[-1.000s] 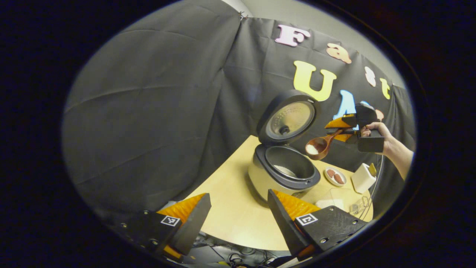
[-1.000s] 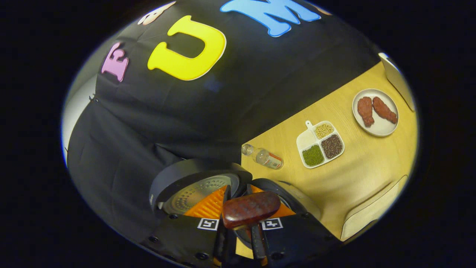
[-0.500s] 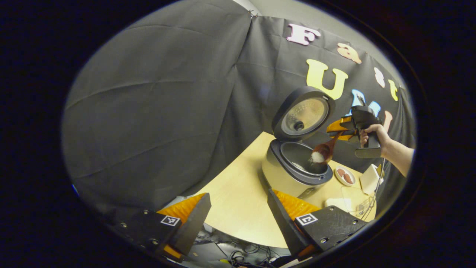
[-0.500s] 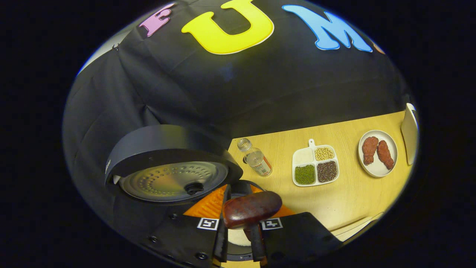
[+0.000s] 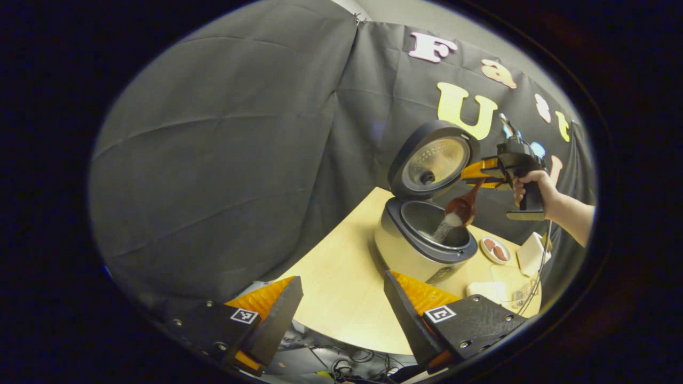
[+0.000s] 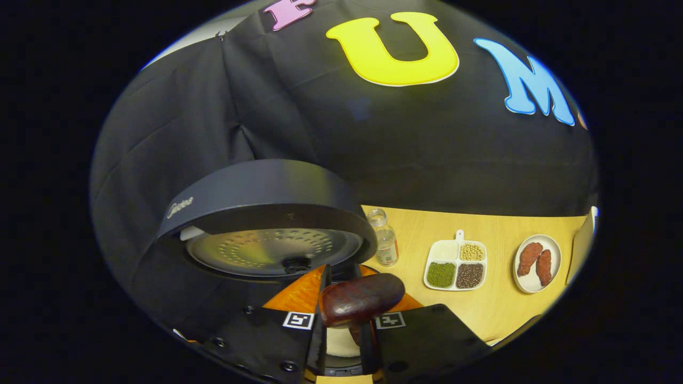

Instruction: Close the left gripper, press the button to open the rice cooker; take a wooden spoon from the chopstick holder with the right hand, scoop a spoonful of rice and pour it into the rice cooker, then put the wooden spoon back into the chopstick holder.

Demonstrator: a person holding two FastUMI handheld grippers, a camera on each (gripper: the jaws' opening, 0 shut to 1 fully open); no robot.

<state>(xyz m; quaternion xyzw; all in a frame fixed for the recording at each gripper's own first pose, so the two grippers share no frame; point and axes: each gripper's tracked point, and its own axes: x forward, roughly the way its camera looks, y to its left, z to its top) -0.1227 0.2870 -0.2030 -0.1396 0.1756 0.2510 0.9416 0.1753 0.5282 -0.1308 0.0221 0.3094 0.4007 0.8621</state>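
While black cloth walls the booth on every side, a pale wooden table [image 5: 341, 288] carries the rice cooker [image 5: 424, 242] near its far edge, its lid [image 5: 433, 160] tipped up and open. In the left gripper view, the left gripper [image 5: 341, 312] hangs back over the near edge of the table, its fingers spread wide with nothing between them. Beyond the cooker, a hand [image 5: 533, 184] holds the right gripper [image 5: 483, 173], whose fingers pinch the handle of the wooden spoon [image 5: 463, 205]; the bowl is tilted over the open pot and white rice [image 5: 445, 228] is falling from it. In the right gripper view, the spoon's handle end sits between the fingers [image 6: 304, 290], under the raised lid. Behind stand a small bottle [image 6: 385, 244], a divided tray of beans [image 6: 456, 266] and a plate [image 6: 536, 257] with two brown pieces.
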